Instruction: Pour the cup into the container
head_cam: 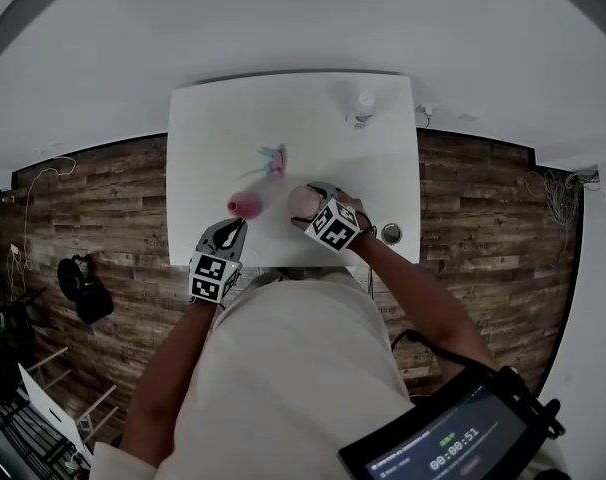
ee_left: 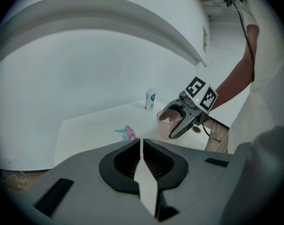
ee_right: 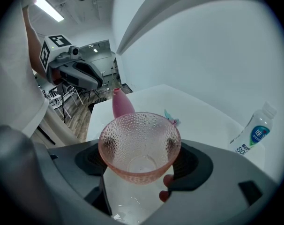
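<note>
1. Overhead, a person stands at a white rectangular desk (head_cam: 213, 138) with a pair of tongs in each hand.
2. Right tongs (ee_right: 139, 167) pinch a pink dimpled glass cup (ee_right: 139, 142) by its sides, one pad against each wall. The left gripper view shows the cup mouth-up.
3. Left tongs (ee_left: 141, 146) are pressed together with nothing between them. In the head view their tips sit just below an opaque pink container (head_cam: 244, 205).
4. That container stands on the desk near its lower edge, and the cup is close beside it toward frame right.
5. Higher in the head view, a small teal-and-pink object (head_cam: 273, 158) lies mid-desk.
6. At the desk's upper right stands a clear plastic bottle with a white cap (head_cam: 364, 105), well apart from the cup and container.
</note>
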A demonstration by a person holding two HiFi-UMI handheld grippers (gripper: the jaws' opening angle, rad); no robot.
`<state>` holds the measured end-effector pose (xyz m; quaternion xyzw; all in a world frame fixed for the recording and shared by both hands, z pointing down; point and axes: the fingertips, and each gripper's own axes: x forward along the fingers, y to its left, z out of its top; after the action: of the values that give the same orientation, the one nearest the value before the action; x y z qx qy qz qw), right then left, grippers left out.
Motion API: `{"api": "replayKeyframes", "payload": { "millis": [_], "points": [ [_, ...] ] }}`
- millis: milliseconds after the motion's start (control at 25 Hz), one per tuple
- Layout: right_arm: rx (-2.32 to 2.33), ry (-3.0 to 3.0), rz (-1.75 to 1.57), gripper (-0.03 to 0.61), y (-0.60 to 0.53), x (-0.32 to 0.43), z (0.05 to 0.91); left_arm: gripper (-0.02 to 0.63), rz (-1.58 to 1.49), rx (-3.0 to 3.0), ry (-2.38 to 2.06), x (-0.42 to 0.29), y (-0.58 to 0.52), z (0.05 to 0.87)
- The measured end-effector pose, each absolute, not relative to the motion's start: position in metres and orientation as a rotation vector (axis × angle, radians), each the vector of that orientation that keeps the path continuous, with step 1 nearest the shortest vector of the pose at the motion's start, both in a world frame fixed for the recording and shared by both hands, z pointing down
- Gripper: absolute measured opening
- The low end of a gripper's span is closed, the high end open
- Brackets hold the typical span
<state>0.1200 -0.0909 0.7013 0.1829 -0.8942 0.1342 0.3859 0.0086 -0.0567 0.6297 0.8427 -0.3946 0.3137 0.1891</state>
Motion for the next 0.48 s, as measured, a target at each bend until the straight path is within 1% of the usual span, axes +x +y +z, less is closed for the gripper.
{"api": "replayKeyframes", "payload": {
  "millis": [480],
  "points": [
    [0.458,-2.269,0.322,0.377,-0.089,0.12,0.713,0.012,0.921,2.333,-1.129,0.001,-0.047,0.638]
  ]
}}
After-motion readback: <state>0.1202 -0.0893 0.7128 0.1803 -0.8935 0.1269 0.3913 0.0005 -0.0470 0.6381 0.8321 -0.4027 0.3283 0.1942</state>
